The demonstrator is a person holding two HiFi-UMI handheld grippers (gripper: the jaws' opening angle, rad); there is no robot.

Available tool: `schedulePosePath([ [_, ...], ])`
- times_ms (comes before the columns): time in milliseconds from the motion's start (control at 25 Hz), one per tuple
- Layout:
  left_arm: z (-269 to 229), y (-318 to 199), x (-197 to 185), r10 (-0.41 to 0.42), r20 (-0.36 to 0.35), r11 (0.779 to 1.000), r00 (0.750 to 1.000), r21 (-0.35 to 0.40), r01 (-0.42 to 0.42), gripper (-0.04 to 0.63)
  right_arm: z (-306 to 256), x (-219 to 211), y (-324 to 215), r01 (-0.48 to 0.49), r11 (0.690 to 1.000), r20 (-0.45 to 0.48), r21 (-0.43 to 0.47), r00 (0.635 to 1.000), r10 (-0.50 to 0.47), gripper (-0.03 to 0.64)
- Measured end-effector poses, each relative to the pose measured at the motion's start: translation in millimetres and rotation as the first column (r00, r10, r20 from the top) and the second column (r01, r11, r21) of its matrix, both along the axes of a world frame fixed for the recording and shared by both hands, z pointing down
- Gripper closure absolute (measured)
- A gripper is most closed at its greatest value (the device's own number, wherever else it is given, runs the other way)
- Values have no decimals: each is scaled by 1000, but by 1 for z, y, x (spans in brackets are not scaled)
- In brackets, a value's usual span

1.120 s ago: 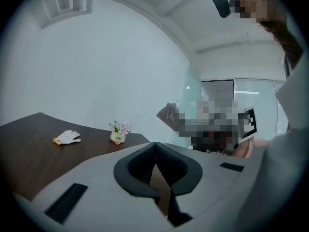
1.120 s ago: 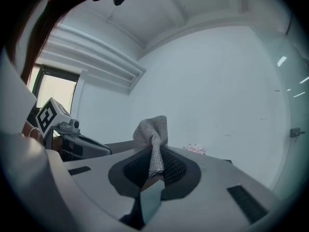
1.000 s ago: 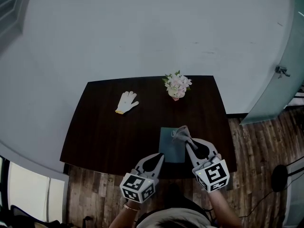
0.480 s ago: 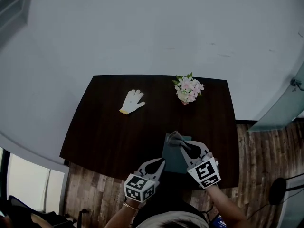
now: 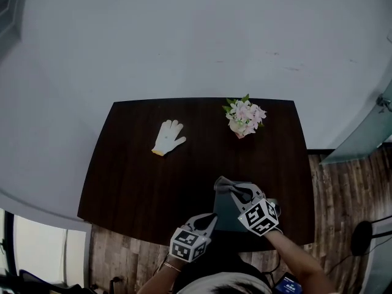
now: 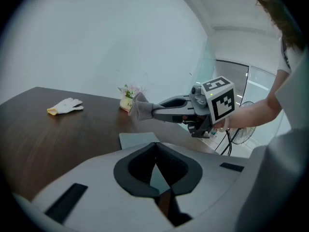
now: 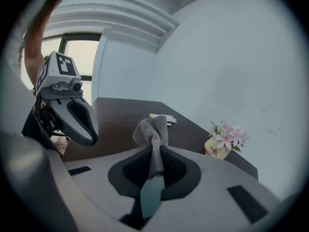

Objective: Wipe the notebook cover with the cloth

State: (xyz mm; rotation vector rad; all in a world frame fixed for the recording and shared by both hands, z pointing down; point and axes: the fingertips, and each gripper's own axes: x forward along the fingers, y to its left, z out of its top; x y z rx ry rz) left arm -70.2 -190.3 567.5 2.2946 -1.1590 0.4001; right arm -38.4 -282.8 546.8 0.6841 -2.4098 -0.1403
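Right gripper (image 5: 237, 192) pinches the grey cloth (image 5: 225, 184), bunched at its tips. Left gripper (image 5: 210, 218) pressed together, holding nothing. Notebook (image 5: 225, 214) lies at the front edge of the table (image 5: 153, 182), right of centre, long axis front to back. Cloth sits over its far end; cover extends toward the person. Right gripper is nearer; contact cannot be confirmed

The cloth (image 5: 224, 184), pinched in the right gripper (image 5: 234, 189), now sits closer to the notebook (image 5: 226, 217)'s far left corner than a second ago. The gripper lies more across the cover, its cube above the notebook's right side.
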Motion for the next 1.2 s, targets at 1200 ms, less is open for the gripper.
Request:
schedulePosePath([
  [1200,95,-16,-21,163,23,953,986,-262,-151,577,124,-33,-45,37,980,-299,-195,950,-95,577],
])
